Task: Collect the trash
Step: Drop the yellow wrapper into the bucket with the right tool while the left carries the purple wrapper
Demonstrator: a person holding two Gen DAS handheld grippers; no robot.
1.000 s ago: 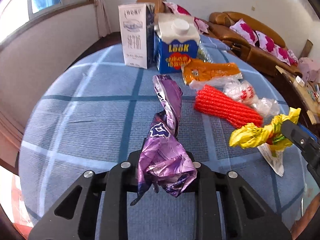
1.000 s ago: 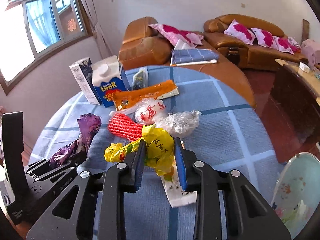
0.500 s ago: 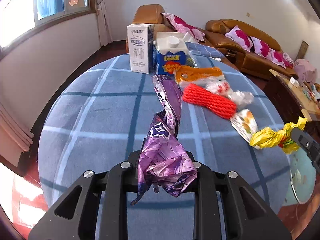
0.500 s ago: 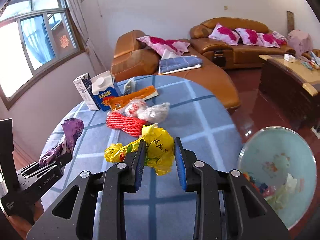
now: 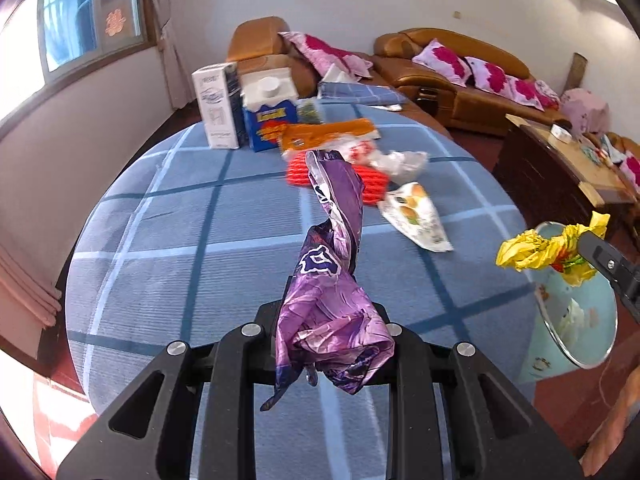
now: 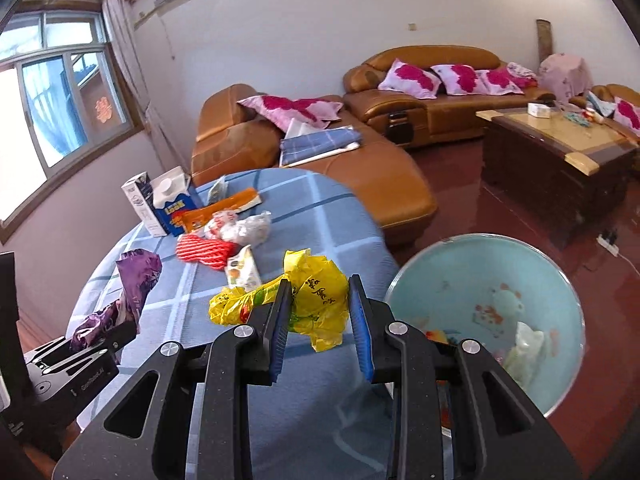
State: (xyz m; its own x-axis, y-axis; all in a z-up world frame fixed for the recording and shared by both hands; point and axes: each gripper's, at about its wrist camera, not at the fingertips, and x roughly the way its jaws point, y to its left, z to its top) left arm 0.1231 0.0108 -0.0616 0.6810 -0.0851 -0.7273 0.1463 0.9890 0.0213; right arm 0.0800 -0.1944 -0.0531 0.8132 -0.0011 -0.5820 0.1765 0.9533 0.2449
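My left gripper is shut on a crumpled purple foil wrapper, held above the blue checked tablecloth. My right gripper is shut on a crumpled yellow plastic bag, held near the table's right edge beside a light blue bin with some trash inside. The yellow bag also shows at the right of the left wrist view, over the bin. The purple wrapper shows at the left of the right wrist view.
On the table lie a red mesh sleeve, an orange packet, clear plastic bags, a printed white packet and two cartons. Brown sofas and a wooden coffee table stand beyond.
Both grippers rose and drew back from the table with their trash. The right gripper swung right, and the blue bin now fills more of its view.
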